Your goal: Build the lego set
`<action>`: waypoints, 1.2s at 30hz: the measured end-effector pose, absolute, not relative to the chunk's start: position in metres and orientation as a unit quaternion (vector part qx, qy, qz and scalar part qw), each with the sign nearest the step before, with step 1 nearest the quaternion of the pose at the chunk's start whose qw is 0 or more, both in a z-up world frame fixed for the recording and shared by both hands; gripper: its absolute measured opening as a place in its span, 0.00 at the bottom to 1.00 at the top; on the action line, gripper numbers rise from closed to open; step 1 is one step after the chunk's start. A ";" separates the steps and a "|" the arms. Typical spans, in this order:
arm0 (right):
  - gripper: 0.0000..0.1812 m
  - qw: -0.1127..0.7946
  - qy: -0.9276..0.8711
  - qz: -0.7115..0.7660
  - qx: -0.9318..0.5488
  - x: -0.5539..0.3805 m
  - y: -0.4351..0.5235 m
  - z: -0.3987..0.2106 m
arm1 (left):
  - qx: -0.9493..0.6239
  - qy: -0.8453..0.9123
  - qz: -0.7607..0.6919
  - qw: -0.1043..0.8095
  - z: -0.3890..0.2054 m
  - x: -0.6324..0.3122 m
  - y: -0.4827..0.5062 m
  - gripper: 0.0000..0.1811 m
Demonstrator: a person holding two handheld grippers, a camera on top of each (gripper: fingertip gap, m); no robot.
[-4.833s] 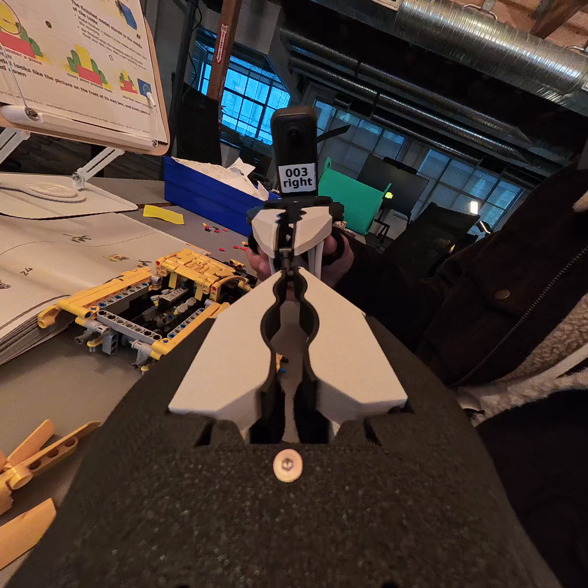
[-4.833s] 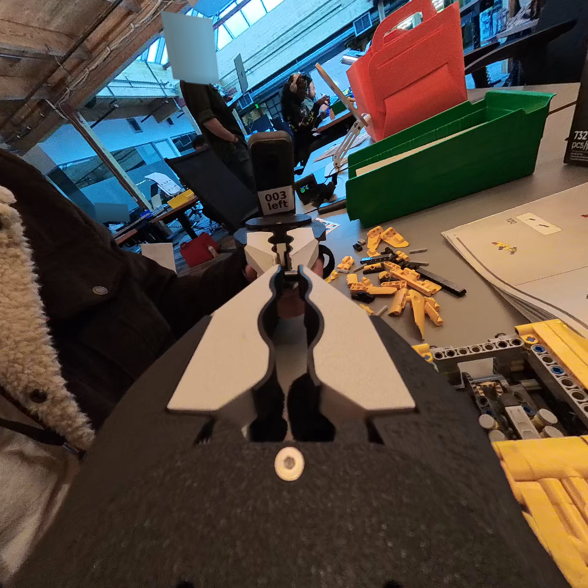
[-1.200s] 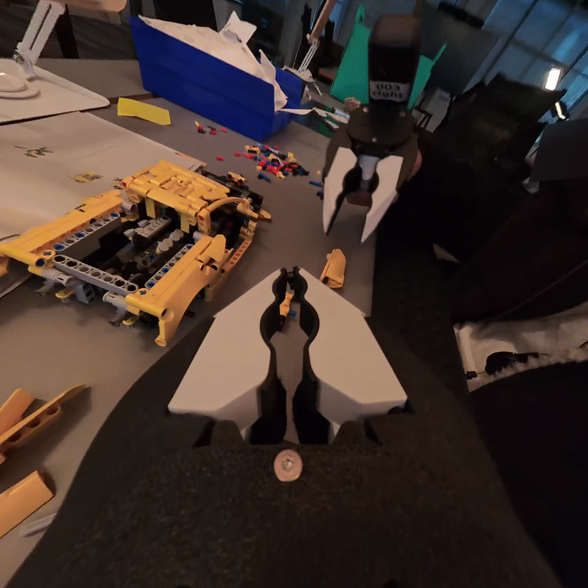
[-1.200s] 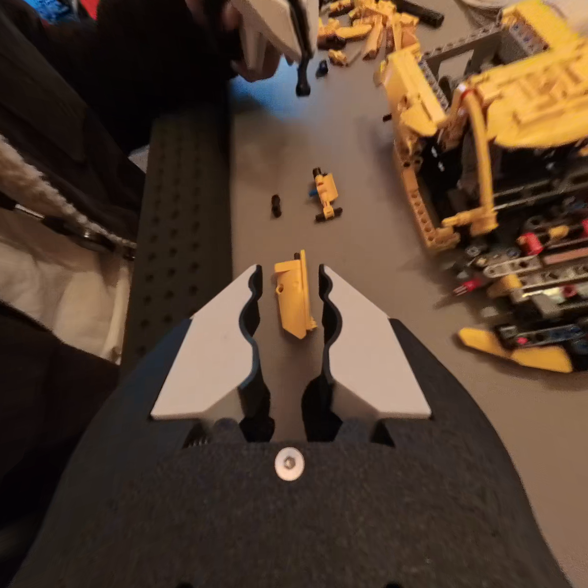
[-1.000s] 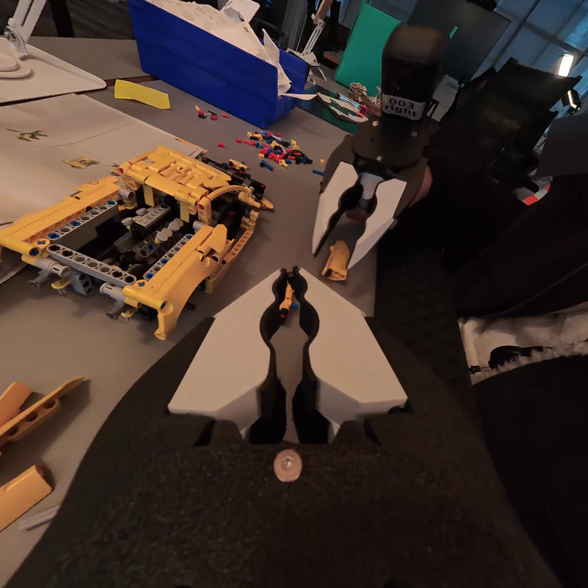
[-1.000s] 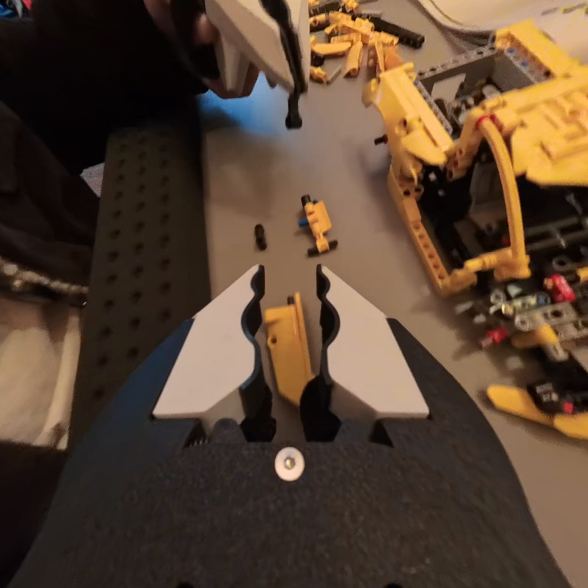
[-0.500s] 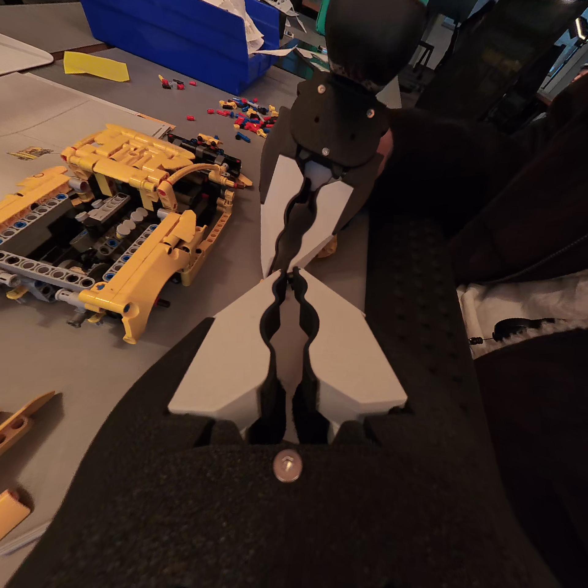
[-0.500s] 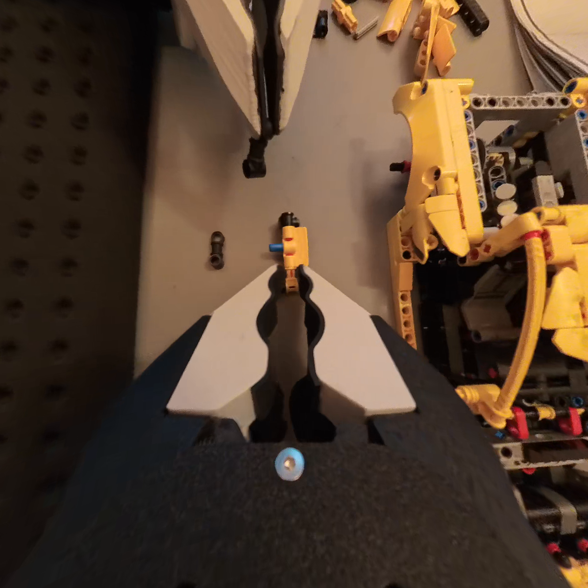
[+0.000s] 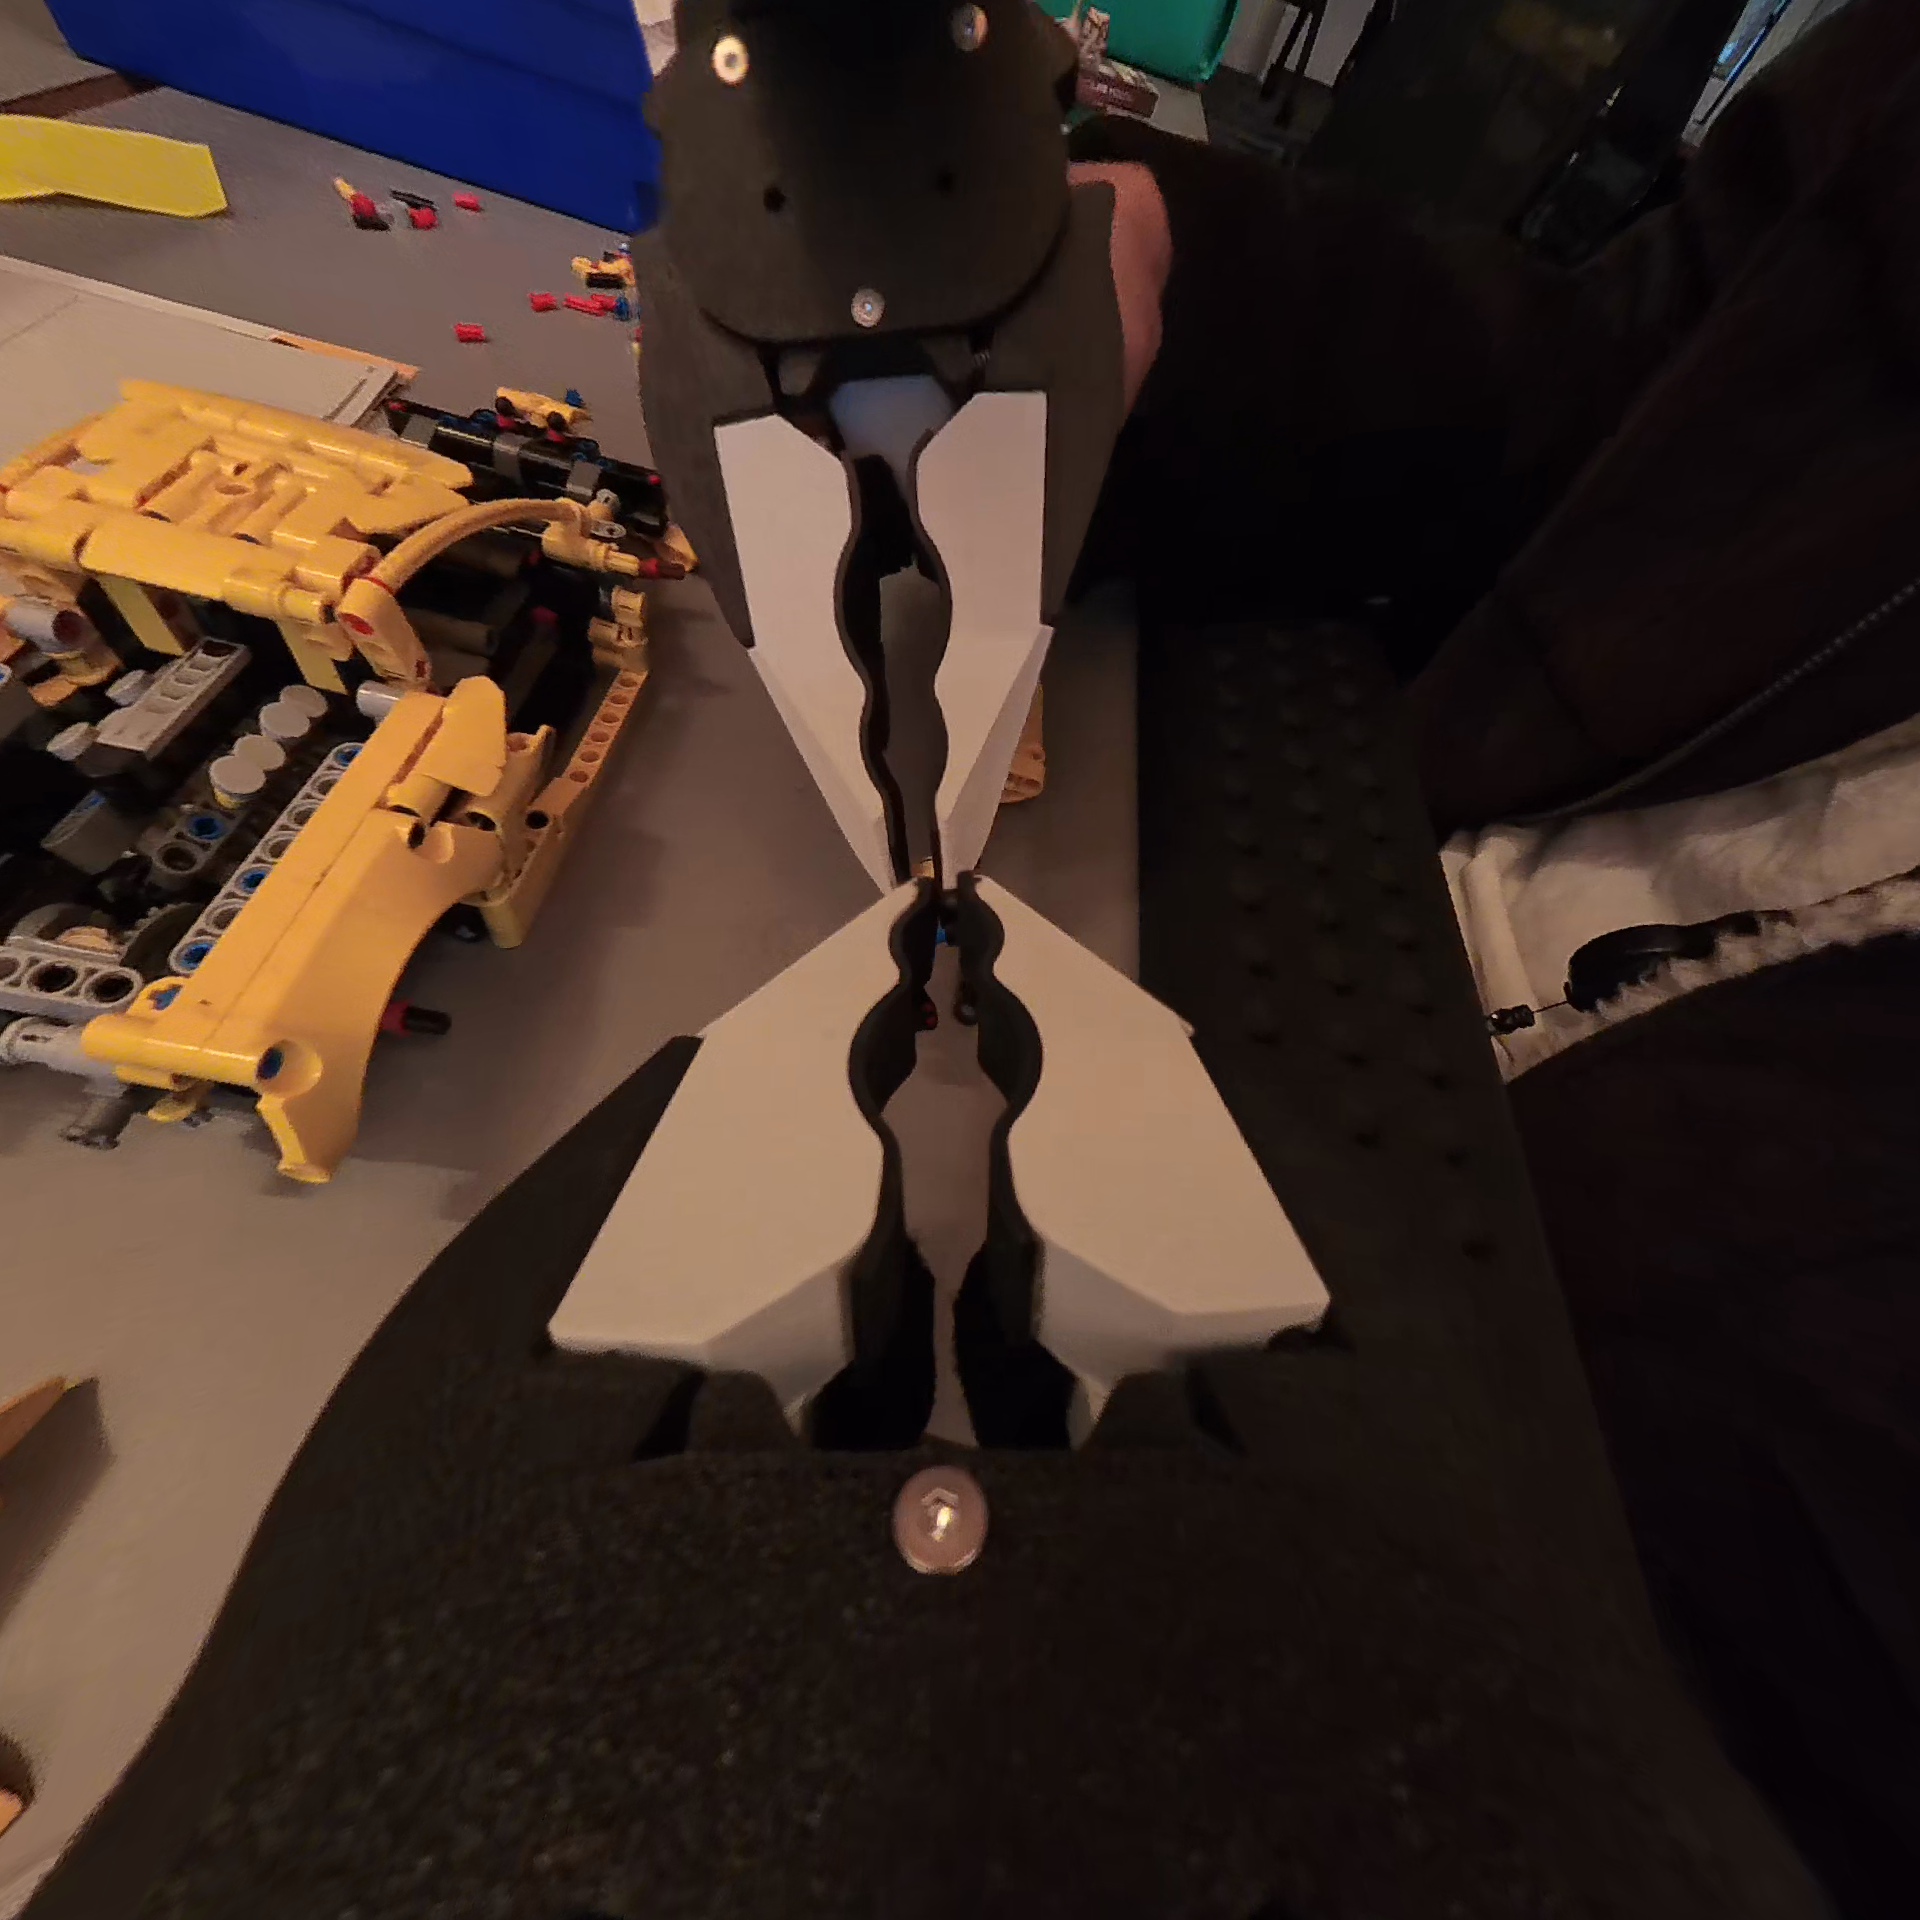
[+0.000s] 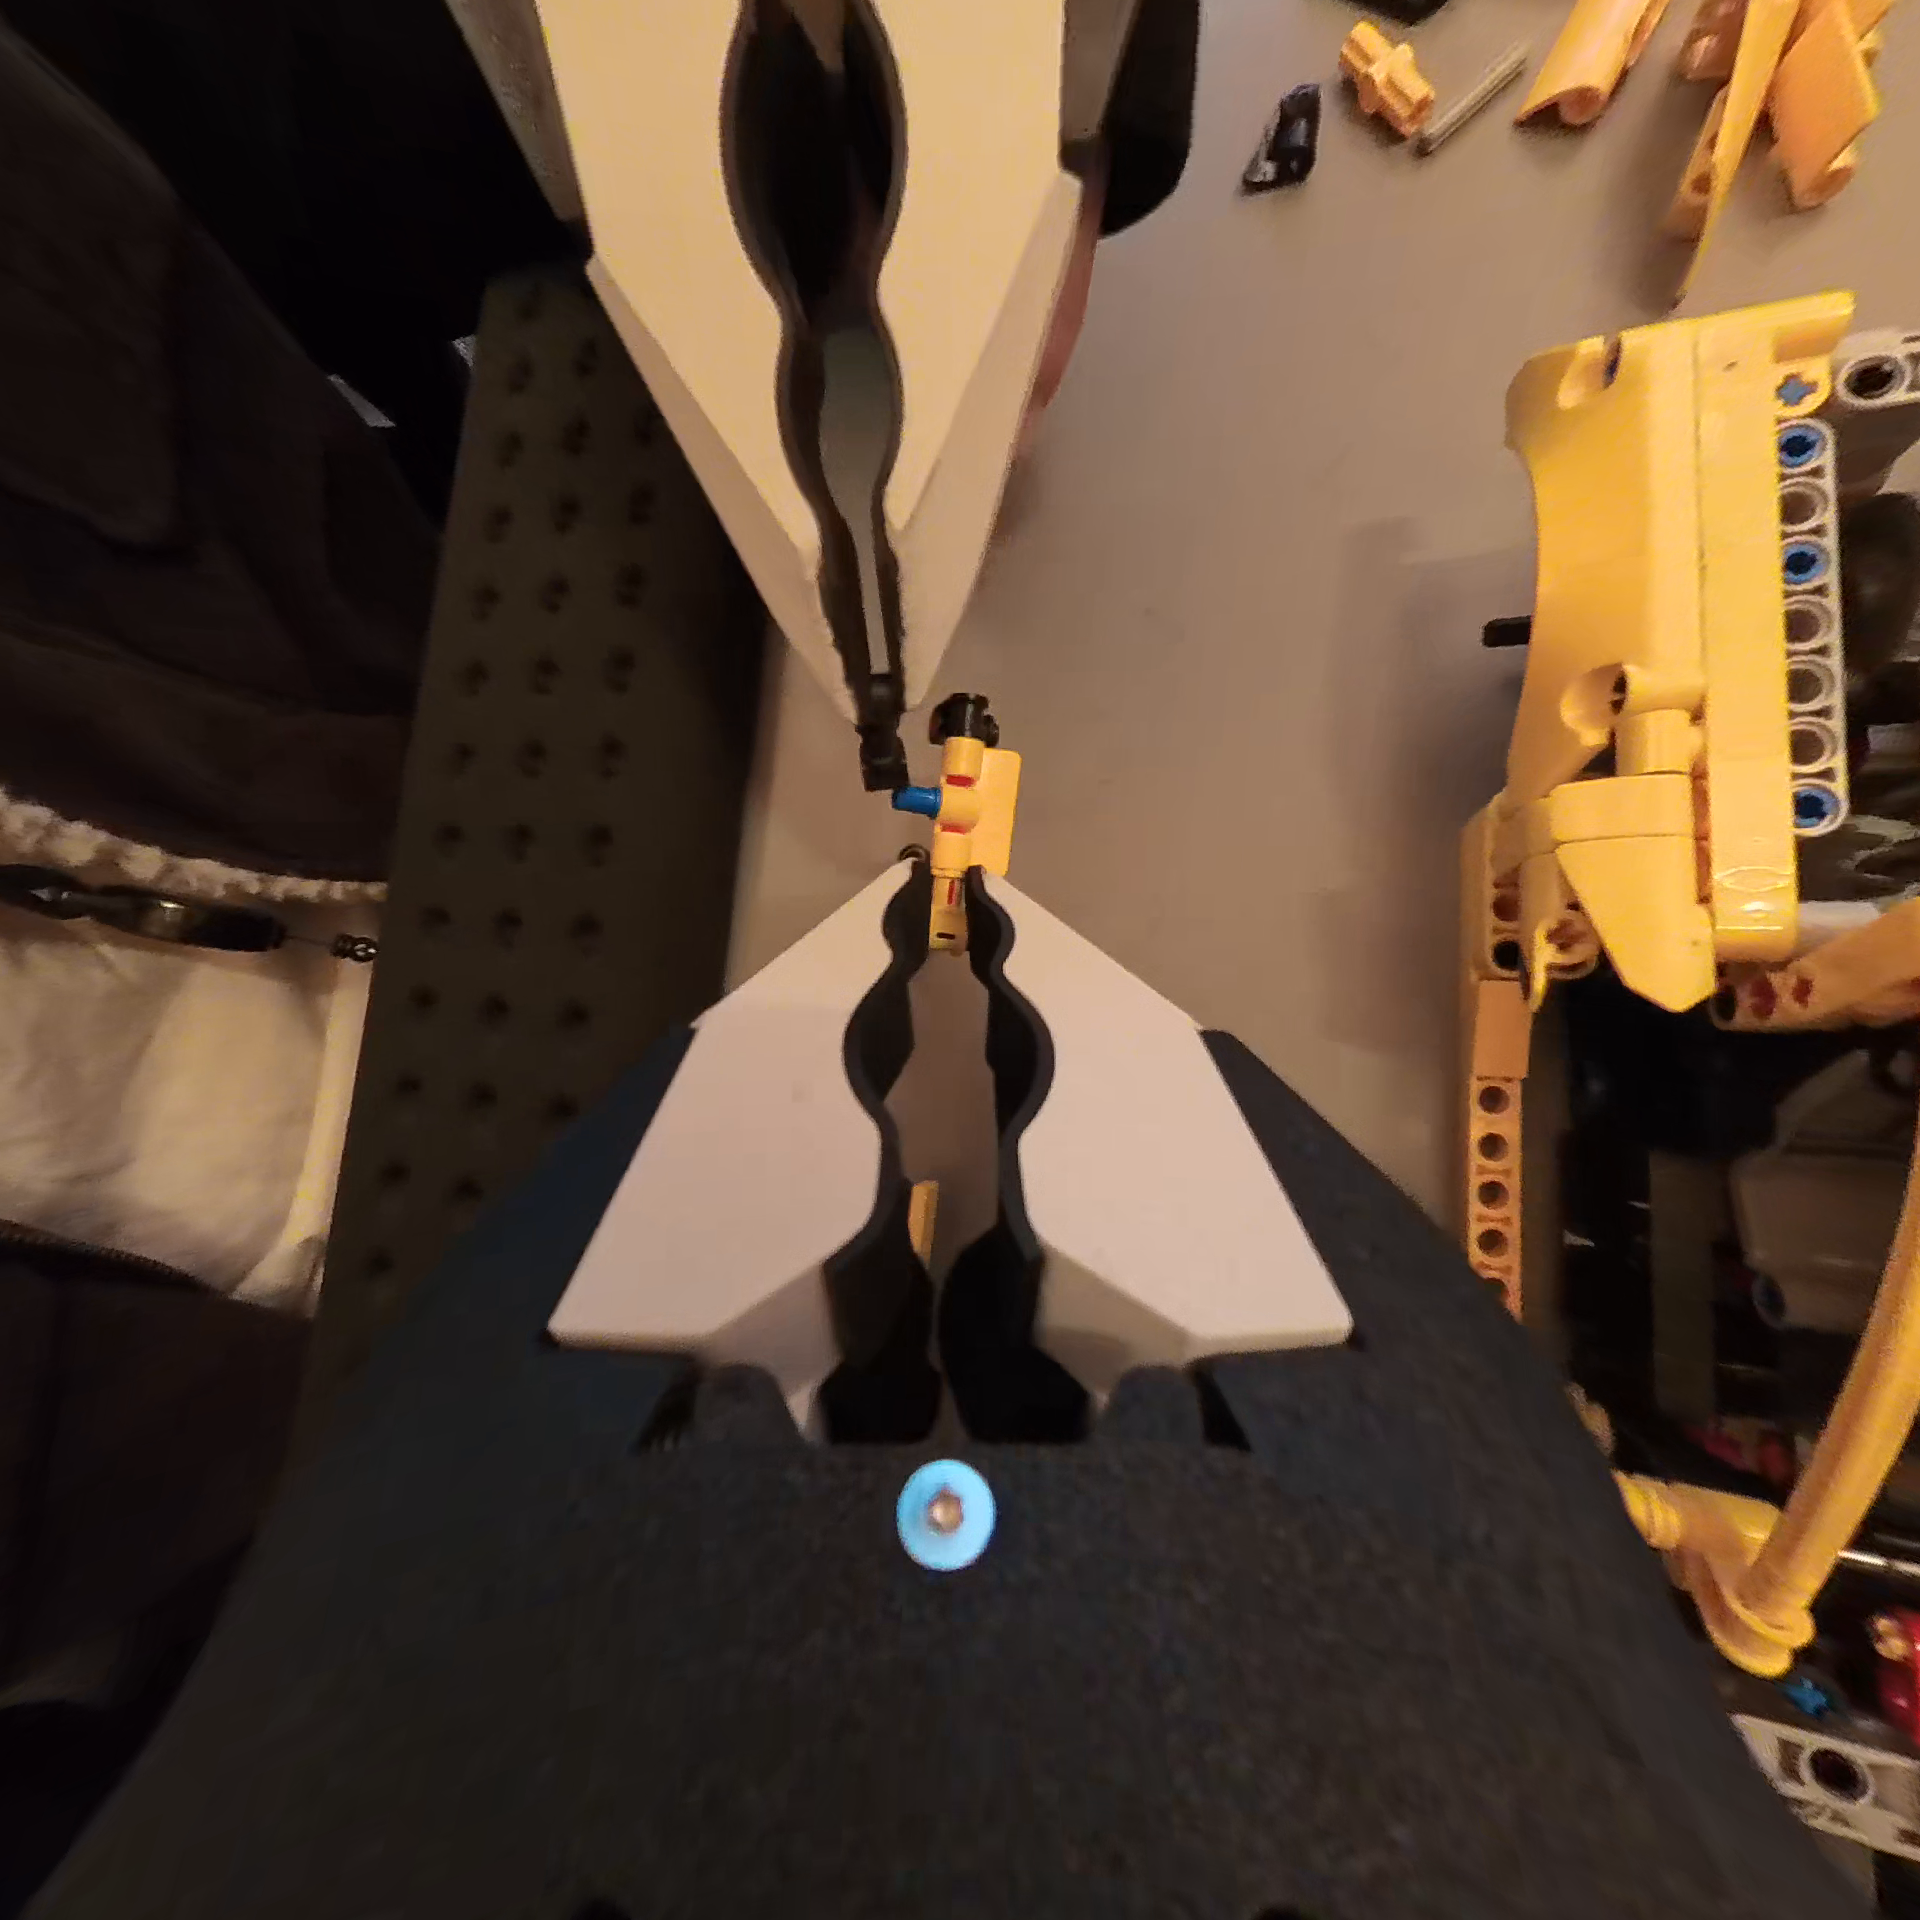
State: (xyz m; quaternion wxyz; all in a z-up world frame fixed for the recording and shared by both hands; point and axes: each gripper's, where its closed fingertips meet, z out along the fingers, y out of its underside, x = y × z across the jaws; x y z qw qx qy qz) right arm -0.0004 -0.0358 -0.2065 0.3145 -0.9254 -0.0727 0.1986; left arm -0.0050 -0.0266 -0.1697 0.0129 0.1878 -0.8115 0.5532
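Plastic, glossy and yellow: the small yellow assembly [image 10: 961, 821] is a short stack of pin-jointed pieces with a blue pin [image 10: 914, 799] sticking out of its side and a round black knob at its far end. It is held above the grey counter [image 10: 1226, 644], its near end pinched between the tips of the right gripper [image 10: 940, 891], whose white wedge-shaped fingers [image 10: 1132, 1164] with wavy black inner pads are pressed on it. From the opposite side the left gripper [image 10: 878, 694] points toward it, tips closed on a slim black connector [image 10: 881, 743] whose free end sits just beside the blue pin; whether the two touch I cannot tell. In the left wrist view the left gripper [image 9: 940, 894] and the right gripper [image 9: 920, 857] meet nearly tip to tip, and the held pieces are mostly hidden between them.

Beside them on the counter lies the yellow vehicle model [image 9: 312, 686], a half-built frame of smooth curved panels, grey beams pierced with round holes, dark inner parts and a thin bent yellow hose [image 9: 468, 525]. Loose yellow pieces [image 10: 1766, 94] lie further along the counter, small red pieces [image 9: 468, 260] are scattered near a blue bin [image 9: 364, 94], and a perforated black strip [image 10: 540, 831] edges the counter.
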 end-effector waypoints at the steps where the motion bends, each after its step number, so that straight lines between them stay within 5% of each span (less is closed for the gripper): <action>1: 0.03 0.313 -0.073 0.200 -0.926 0.000 -0.036 -0.207 | 0.187 -0.813 0.551 0.015 -0.171 -0.006 -0.027 0.02; 31: 0.03 0.288 -0.224 0.066 -0.929 -0.004 -0.037 -0.226 | 0.156 -0.861 0.485 0.014 -0.202 -0.017 -0.031 0.02; 36: 0.03 0.277 -0.168 0.142 -0.935 -0.007 -0.039 -0.229 | 0.153 -0.858 0.490 0.003 -0.199 -0.015 -0.031 0.02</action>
